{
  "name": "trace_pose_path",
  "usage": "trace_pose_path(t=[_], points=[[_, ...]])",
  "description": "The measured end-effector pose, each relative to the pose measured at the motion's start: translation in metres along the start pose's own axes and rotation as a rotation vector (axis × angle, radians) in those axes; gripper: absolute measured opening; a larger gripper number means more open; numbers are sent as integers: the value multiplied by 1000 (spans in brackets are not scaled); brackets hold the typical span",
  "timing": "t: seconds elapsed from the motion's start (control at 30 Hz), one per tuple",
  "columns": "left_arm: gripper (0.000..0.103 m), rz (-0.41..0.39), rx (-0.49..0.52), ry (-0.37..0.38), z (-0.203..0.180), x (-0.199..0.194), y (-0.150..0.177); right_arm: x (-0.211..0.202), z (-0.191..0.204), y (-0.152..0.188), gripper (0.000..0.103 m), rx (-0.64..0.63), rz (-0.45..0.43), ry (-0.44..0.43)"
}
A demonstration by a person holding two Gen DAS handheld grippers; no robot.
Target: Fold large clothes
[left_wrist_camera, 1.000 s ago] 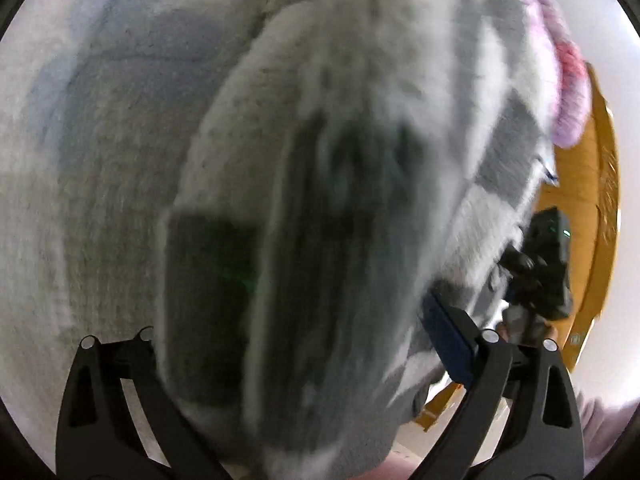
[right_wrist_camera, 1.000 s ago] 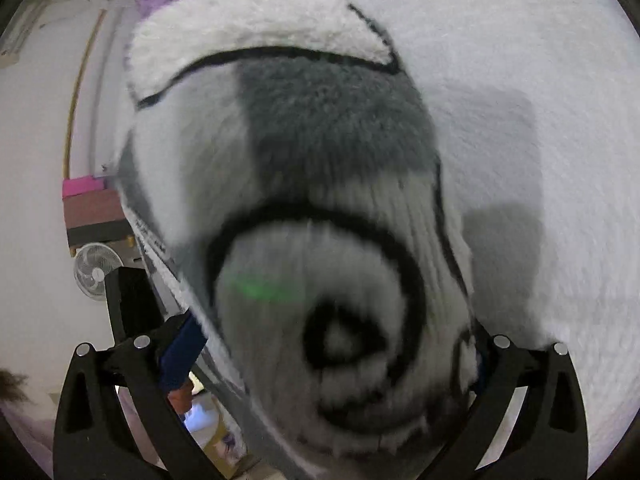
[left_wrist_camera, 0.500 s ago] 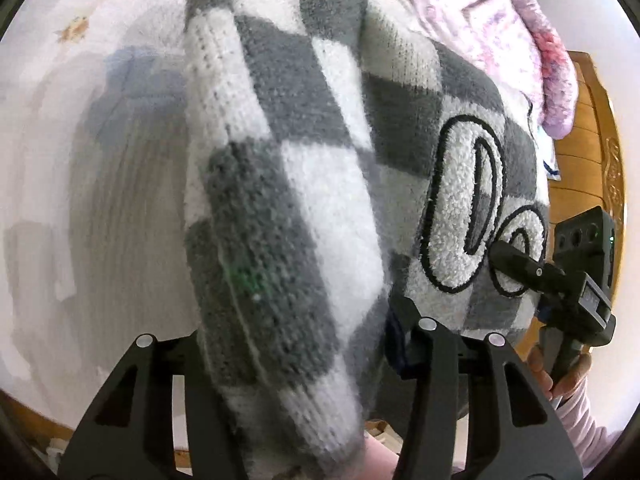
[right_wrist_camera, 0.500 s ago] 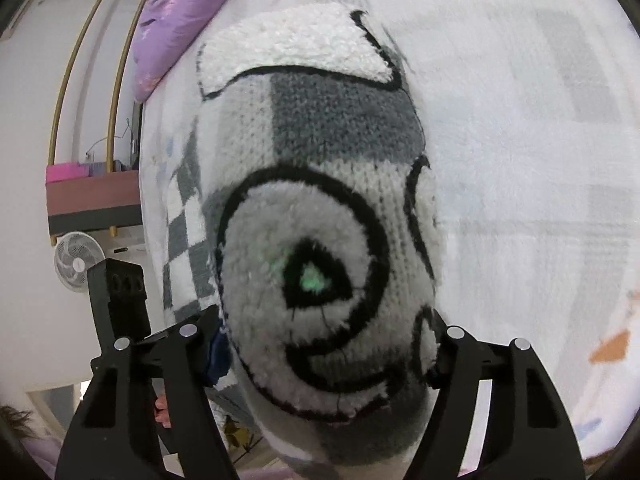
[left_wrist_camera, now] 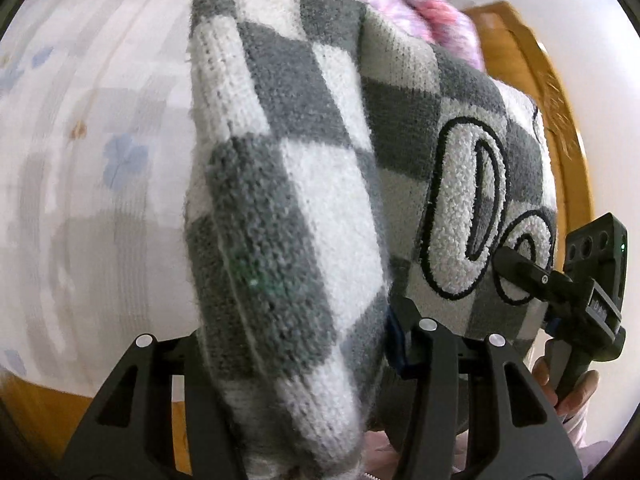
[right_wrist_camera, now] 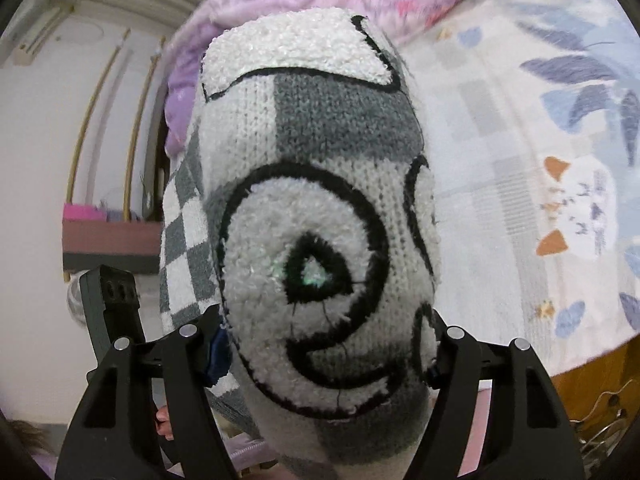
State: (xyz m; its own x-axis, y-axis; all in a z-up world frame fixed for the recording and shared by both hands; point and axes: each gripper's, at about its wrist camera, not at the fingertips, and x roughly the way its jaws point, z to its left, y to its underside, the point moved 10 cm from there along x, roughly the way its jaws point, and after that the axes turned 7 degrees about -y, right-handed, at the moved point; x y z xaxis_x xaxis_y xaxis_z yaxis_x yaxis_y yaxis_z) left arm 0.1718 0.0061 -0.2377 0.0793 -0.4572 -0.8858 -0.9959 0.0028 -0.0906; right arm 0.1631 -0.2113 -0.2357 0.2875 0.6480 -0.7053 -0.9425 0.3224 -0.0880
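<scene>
My left gripper (left_wrist_camera: 292,332) has its fingers clamped on a thick fold of the grey-and-white checked sweater (left_wrist_camera: 304,184), and my right gripper (right_wrist_camera: 324,340) pinches its lettered part the same way. The sweater hangs between them above the patterned bed (right_wrist_camera: 520,160).

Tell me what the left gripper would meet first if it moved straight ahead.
The left gripper is shut on the grey and white checkered knit sweater, so that fabric already fills its line. Beyond it probably lies the pale patterned bedsheet, though depth is unclear.
</scene>
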Motion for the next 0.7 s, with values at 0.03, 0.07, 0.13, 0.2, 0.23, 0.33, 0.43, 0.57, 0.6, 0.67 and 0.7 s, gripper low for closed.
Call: trace_pose_path(t=[0.03, 0.07, 0.13, 0.2, 0.23, 0.33, 0.43, 0.57, 0.6, 0.67, 0.7], points=[[50, -10, 29, -2, -5, -7, 4, -10, 2, 6, 67, 2, -34, -11], [50, -19, 50, -6, -10, -8, 5, -13, 2, 10, 67, 8, -53, -18], [50, -37, 85, -13, -12, -14, 12, -22, 1, 17, 67, 26, -95, -30], [50, -45, 117, -21, -21, -17, 23, -30, -9, 23, 67, 24, -113, -24], [50, -46, 123, -24, -25, -18, 28, -35, -12, 28, 67, 15, -121, -19], [50, -58, 109, -29, -36, -18, 45, -55, -25, 33, 67, 1, -126, -25], [50, -79, 94, -50, -59, -15, 55, -73, -37, 30, 67, -17, -126, -42], [50, -116, 63, -69, -101, 1, 76, -101, -56, 36, 67, -69, -115, -59], [50, -125, 49, -70, -112, 7, 79, -109, -62, 37, 67, -85, -109, -63], [50, -150, 15, -84, -137, 17, 95, -130, -76, 39, 67, -117, -90, -70], [50, -162, 3, -91, -149, 23, 104, -141, -88, 39, 67, -127, -78, -75]])
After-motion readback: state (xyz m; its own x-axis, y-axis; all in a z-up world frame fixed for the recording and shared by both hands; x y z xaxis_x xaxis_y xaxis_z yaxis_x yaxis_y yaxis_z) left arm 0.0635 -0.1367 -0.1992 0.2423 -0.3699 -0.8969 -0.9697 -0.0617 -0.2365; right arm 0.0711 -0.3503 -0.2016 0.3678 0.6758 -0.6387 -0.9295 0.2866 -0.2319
